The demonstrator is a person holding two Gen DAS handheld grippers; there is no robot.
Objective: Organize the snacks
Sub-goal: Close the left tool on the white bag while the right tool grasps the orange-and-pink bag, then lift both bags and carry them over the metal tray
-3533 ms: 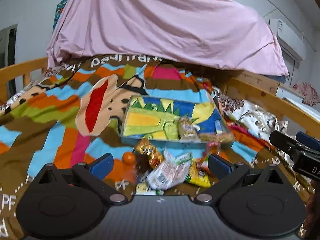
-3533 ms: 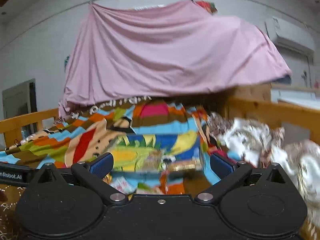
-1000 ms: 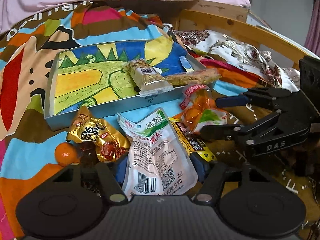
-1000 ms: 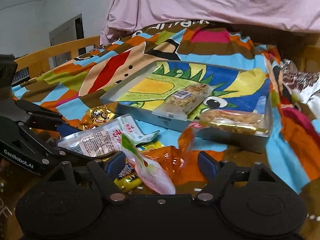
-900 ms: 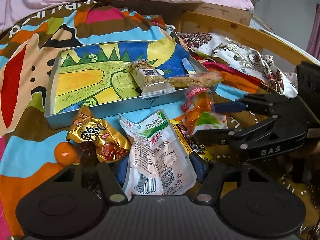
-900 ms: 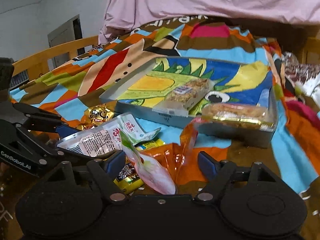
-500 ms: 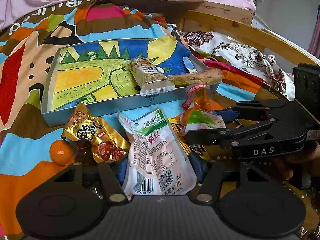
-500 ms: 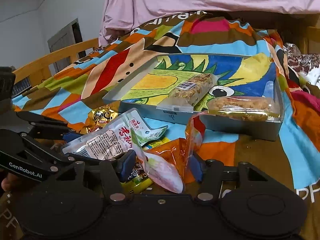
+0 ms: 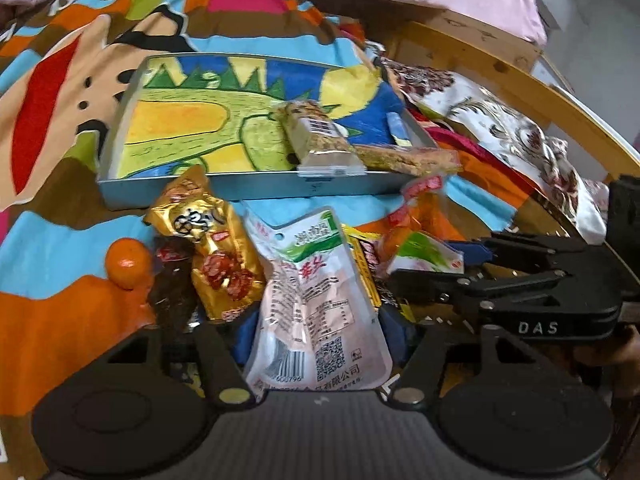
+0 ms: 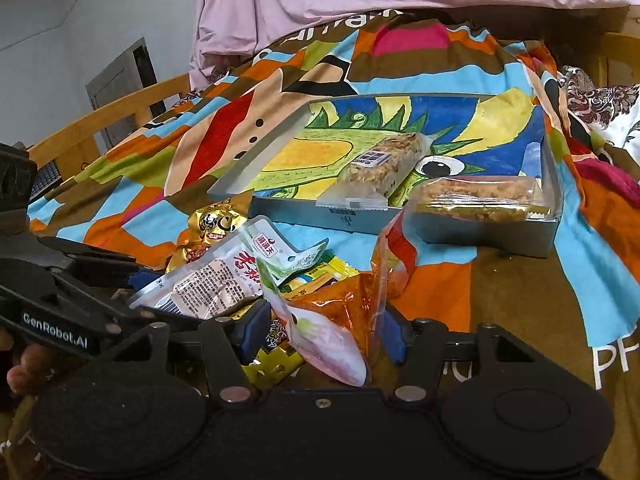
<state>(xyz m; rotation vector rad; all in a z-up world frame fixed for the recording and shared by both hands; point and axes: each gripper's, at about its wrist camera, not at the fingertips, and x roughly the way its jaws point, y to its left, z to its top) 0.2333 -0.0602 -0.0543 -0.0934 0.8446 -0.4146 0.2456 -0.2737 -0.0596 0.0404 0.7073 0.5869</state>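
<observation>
Left wrist view: my left gripper is clamped on the white-and-green snack pouch, whose barcode end lies between my blue pads. A gold foil packet sits just left of my fingers, with a small orange further left. The metal tray lies ahead, holding a granola bar and a crispy snack bar.

Right wrist view: my right gripper pinches the orange-and-pink snack bag, raised between my fingers. A yellow packet lies beneath on the patterned blanket.
</observation>
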